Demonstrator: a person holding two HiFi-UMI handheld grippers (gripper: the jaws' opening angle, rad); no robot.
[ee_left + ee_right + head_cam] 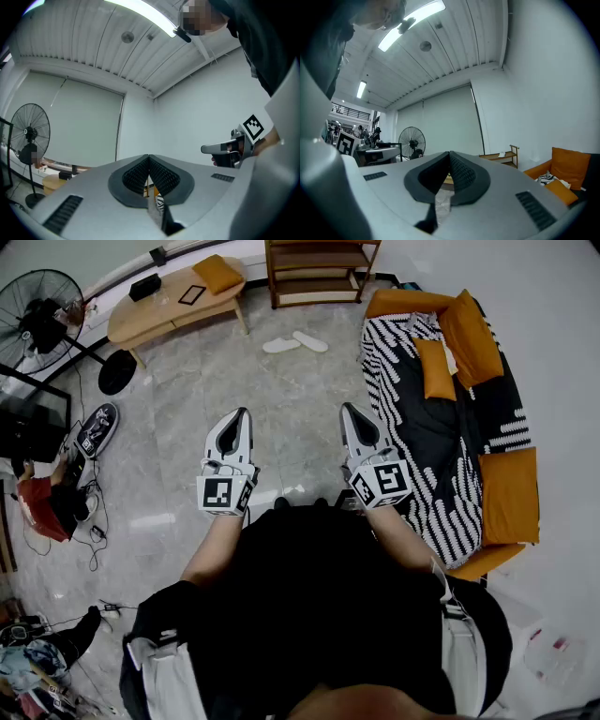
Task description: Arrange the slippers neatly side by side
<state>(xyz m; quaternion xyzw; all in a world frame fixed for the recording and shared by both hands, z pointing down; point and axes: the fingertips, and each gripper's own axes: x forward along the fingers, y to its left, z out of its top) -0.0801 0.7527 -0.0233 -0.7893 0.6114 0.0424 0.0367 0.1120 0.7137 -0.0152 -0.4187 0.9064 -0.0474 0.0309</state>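
Two white slippers (295,342) lie on the grey floor far ahead, toe ends angled apart, between the wooden table and the sofa. My left gripper (242,412) and right gripper (345,409) are held level in front of my body, well short of the slippers. Both are shut with nothing between the jaws. In the left gripper view the left gripper (148,157) shows its jaw tips meeting, with the right gripper's handle (234,147) off to the right. The right gripper (450,153) is likewise closed tip to tip in its own view. Neither gripper view shows the slippers.
A striped sofa (441,427) with orange cushions runs along the right. A low wooden table (173,306) and a shelf (319,273) stand at the back. A standing fan (42,324) and a black-and-white shoe (97,430) are on the left, with cables.
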